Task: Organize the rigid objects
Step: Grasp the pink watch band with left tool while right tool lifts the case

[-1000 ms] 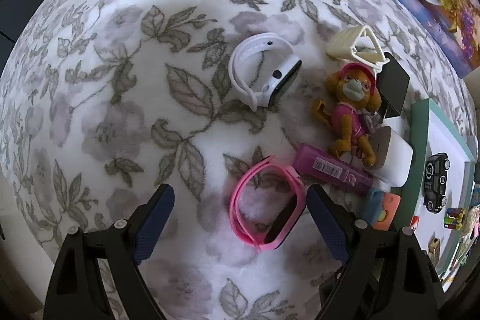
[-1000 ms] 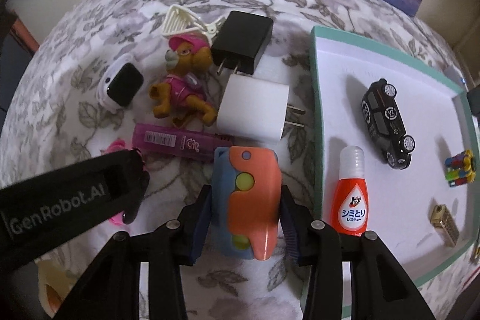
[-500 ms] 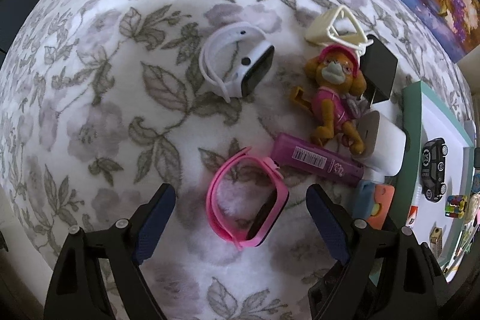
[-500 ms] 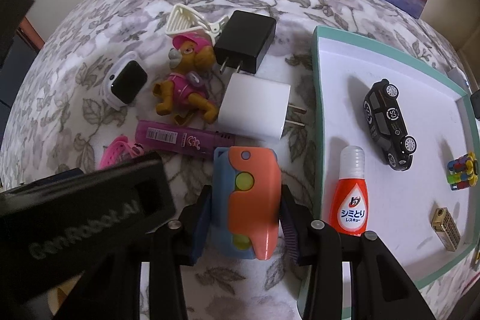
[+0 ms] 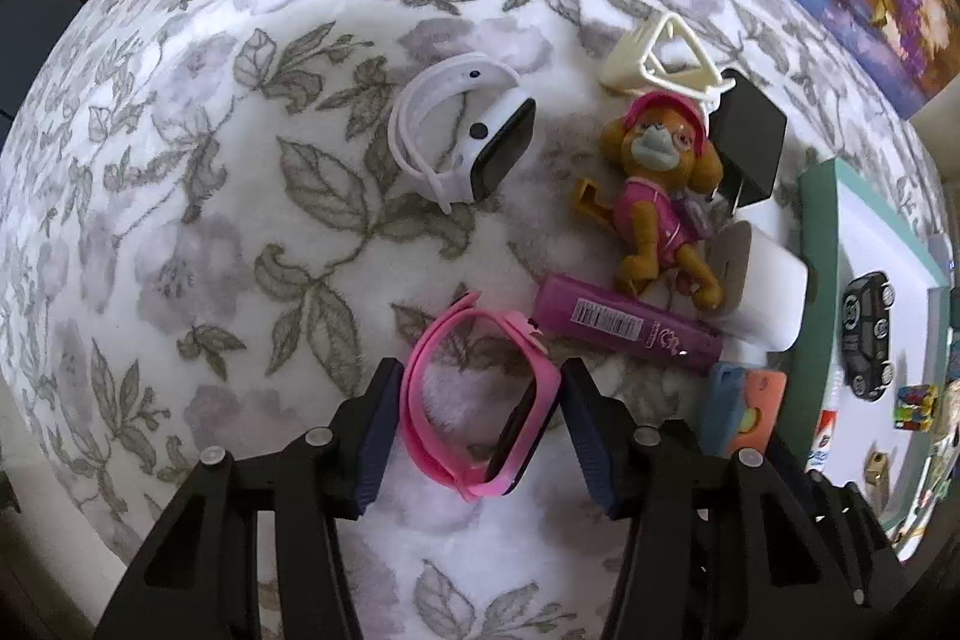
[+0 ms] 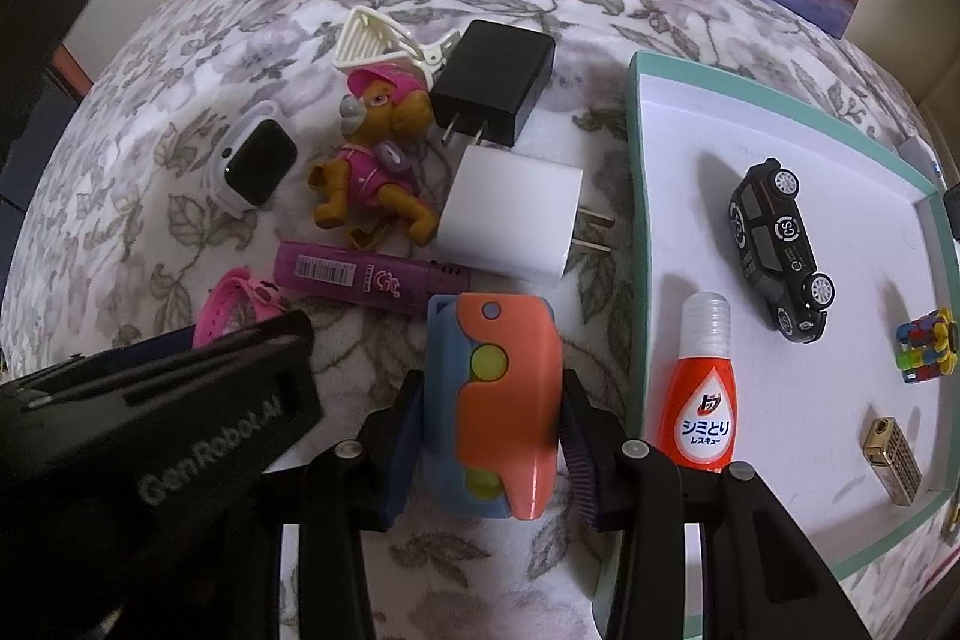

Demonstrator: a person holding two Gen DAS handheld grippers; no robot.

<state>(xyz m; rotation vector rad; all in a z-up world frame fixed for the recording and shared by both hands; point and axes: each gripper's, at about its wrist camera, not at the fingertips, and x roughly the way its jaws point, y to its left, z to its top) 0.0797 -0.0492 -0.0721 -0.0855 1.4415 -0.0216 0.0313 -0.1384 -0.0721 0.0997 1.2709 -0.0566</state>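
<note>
Left hand-held gripper (image 5: 480, 424) points straight down at the floral cloth (image 5: 240, 232) over the worktop, and its jaws are closing around the pink watch (image 5: 474, 412). The strap loop and dark face sit right between the blue pads (image 5: 375, 436), which look to be touching its two sides, at 6 o'clock in the left wrist view.

At 12 o'clock from it lies the white watch (image 5: 462, 136), on its side and well apart. Toward 2 o'clock the puppy figure (image 5: 657, 202) in pink sprawls on its back, with the cream clip (image 5: 660, 58) just beyond its cap and the black charger (image 5: 750, 142) beside its head. The purple tube (image 5: 624, 331) lies just beside the pink watch at 3 o'clock, its far end near the white charger (image 5: 762, 292).

Over in the right wrist view, the right hand-held gripper (image 6: 489, 454) is clamped on the blue-and-orange toy (image 6: 498, 400), pads pressing both its flanks, at 6 o'clock. The toy sits on the cloth, just beside the rim of the teal tray (image 6: 636, 220).

Inside the tray: the red stain-remover bottle (image 6: 702, 394) lies near the closest rim, the black toy car (image 6: 780, 250) at 3 o'clock in mid-tray, the multicoloured block toy (image 6: 927, 346) at the right wall, and a small gold lighter (image 6: 894, 451) at 4 o'clock.
</note>
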